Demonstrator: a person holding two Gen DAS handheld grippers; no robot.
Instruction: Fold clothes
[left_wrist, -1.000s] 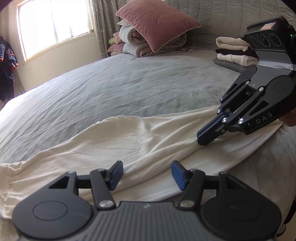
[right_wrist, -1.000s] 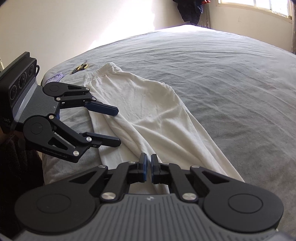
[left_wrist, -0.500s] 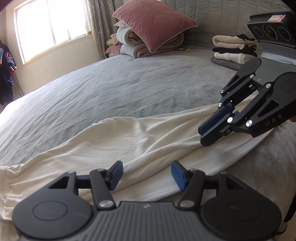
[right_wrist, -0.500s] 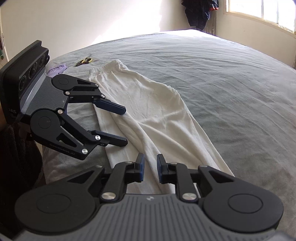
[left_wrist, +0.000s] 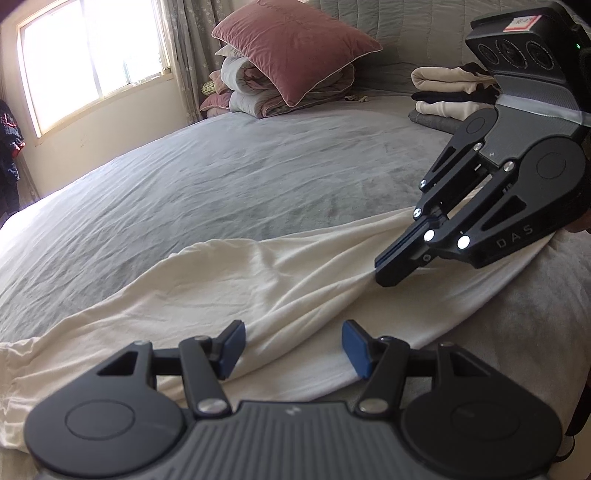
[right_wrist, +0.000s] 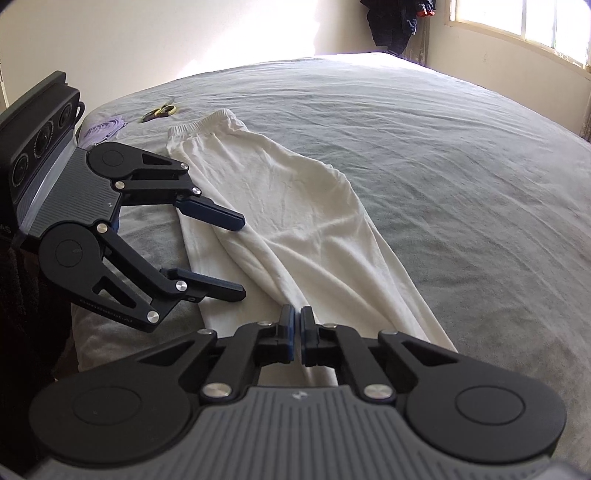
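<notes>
— Where did the trousers lie, and which way did they run?

— The cream trousers (right_wrist: 295, 206) lay flat along the near edge of the grey bed (right_wrist: 461, 155). In the right wrist view their long axis ran from the elastic waistband, far and to the left, down to the leg ends close under the camera. In the left wrist view the same length crossed from lower left to right.

— And the claws?

— The right claw (left_wrist: 384, 271) pointed downward with its tips on the cloth. Its jaws had just snapped closed again and stood together; a ridge of fabric gathered at the tips, but whether any cloth was caught between the pads I could not tell. The left claw (right_wrist: 236, 254) hung above the trouser's near edge, tilted down, jaws apart with nothing between them, one blue-padded finger (right_wrist: 210, 214) over the cloth and the other at the hem side.

— Anything else around?

— A pink pillow (left_wrist: 291, 44) on folded bedding sat by the headboard, with a stack of folded clothes (left_wrist: 450, 96) behind the right claw. Yellow-handled scissors (right_wrist: 160, 112) and a bit of purple cloth (right_wrist: 105, 129) lay beyond the waistband. Dark garments (right_wrist: 397, 22) hung near the window (left_wrist: 92, 62).
</notes>
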